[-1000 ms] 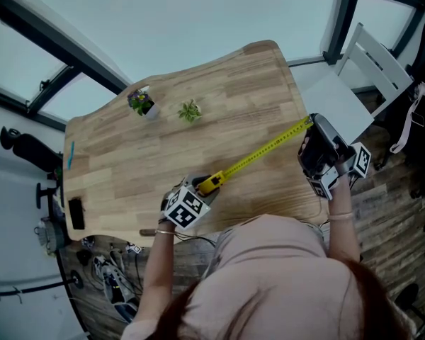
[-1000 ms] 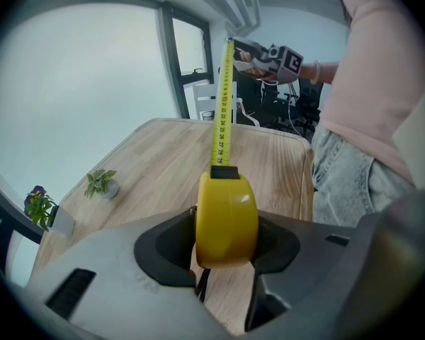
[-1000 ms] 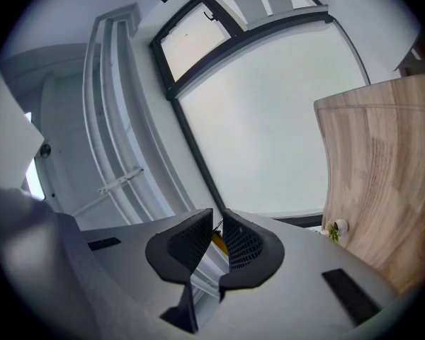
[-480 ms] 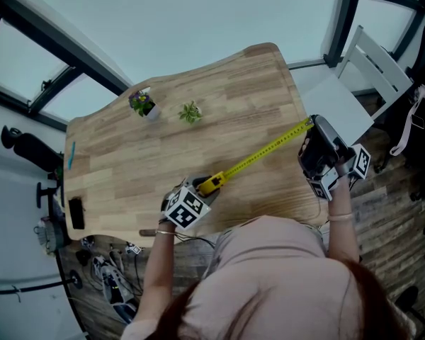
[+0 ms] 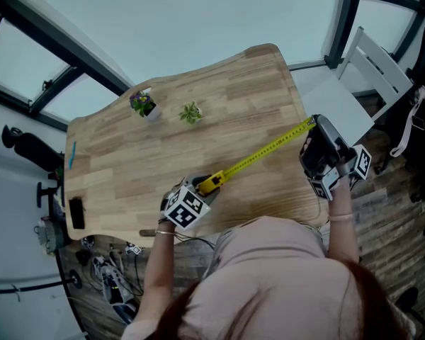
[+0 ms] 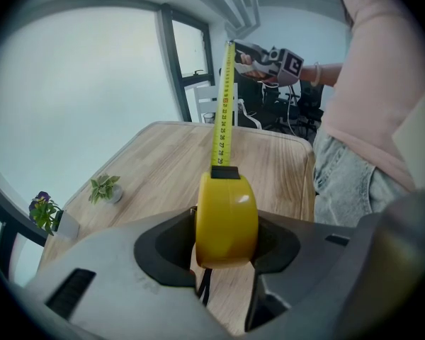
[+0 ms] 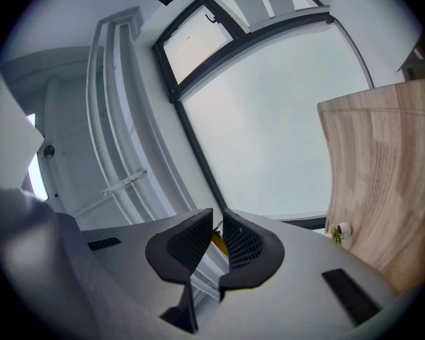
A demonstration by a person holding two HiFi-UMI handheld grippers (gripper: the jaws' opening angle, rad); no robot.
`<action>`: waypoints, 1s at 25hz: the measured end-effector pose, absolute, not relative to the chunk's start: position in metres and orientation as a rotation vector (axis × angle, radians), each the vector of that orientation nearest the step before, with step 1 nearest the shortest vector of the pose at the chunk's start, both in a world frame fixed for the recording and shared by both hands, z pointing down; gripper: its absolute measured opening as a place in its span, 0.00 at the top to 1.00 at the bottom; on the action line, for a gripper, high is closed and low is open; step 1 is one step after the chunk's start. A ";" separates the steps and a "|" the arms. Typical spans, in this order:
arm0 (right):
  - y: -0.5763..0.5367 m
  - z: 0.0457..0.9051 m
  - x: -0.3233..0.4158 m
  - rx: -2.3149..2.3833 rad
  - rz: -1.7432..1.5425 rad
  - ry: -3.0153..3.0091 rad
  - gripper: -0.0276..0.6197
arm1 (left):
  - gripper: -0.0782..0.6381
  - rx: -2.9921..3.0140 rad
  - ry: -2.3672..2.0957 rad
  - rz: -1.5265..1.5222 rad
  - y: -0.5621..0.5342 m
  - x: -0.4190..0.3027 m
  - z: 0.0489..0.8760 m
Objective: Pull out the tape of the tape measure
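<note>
Left gripper (image 5: pixel 202 190) hugs the yellow tape measure (image 6: pixel 227 218) at the lower middle of the head view. Right gripper (image 7: pixel 214 243), at the right edge, pinches the tape (image 5: pixel 265 151). Nothing has moved since a second ago. It stays stretched over the table (image 5: pixel 127 161), so the pull looks done.

The head view looks steeply down from above the person onto the wooden table (image 5: pixel 234 91), with the left gripper (image 5: pixel 207 186) and right gripper (image 5: pixel 313 129) both in frame. The left gripper view sits close behind its fingers (image 6: pixel 163 243), which flank the tape measure (image 6: pixel 227 218), and faces along the tape (image 6: pixel 222 112) toward the right gripper (image 6: pixel 258 52). The right gripper view tilts up past its fingers (image 7: pixel 188 243) at the window (image 7: pixel 269 119). All three views share the table and a small potted plant (image 5: pixel 190 111).
</note>
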State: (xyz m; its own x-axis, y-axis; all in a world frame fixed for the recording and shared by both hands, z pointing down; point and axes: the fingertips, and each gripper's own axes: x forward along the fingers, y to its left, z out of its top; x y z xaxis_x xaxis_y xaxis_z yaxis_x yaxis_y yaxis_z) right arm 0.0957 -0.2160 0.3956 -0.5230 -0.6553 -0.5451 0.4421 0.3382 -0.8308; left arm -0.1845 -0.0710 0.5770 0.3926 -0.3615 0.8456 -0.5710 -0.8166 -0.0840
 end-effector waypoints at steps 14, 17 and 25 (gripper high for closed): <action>-0.215 0.400 0.090 -0.201 -1.414 1.626 0.90 | 0.65 2.458 -0.833 1.327 -0.071 -0.169 0.566; -0.212 0.400 0.085 -0.189 -1.426 1.635 0.90 | 0.65 2.455 -0.841 1.322 -0.072 -0.166 0.563; -0.202 0.407 0.066 -0.160 -1.476 1.651 0.91 | 0.65 2.462 -0.840 1.302 -0.068 -0.160 0.565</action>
State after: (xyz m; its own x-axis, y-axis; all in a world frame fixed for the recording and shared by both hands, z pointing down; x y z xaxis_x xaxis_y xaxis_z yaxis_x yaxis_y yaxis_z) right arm 0.0661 -0.2017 0.4066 -0.5961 -0.6154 -0.5157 0.4437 0.2828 -0.8504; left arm -0.1603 -0.0680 0.5649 0.4403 -0.3791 0.8139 -0.5851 -0.8087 -0.0601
